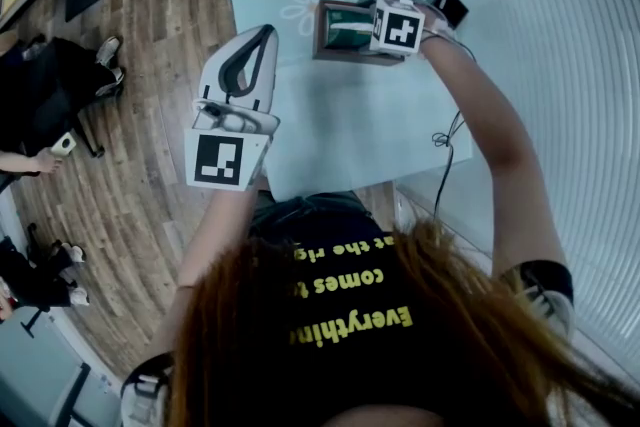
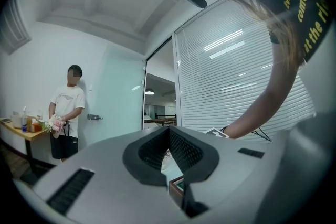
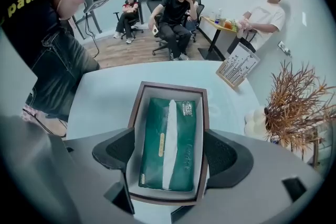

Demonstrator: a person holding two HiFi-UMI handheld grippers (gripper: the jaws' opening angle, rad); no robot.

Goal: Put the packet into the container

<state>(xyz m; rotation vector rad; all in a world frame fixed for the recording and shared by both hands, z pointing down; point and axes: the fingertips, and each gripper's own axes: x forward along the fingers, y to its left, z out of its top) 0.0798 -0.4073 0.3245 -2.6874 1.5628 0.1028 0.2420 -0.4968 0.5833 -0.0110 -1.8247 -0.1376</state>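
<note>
— Where's the packet?

— I see the green packet (image 3: 168, 144) lying flat inside the brown container (image 3: 135, 113) on the pale table (image 3: 105, 92).

— And your grippers?

— My right gripper (image 3: 169, 157) hangs over the container with its jaws spread wide, the box showing between them and nothing gripped. My left gripper (image 2: 169, 131) is held up off the table's edge, jaws pressed together and empty.

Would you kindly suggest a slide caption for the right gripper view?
Right claw, jaws apart, framing the green packet lying inside the brown container on the pale table.
</note>
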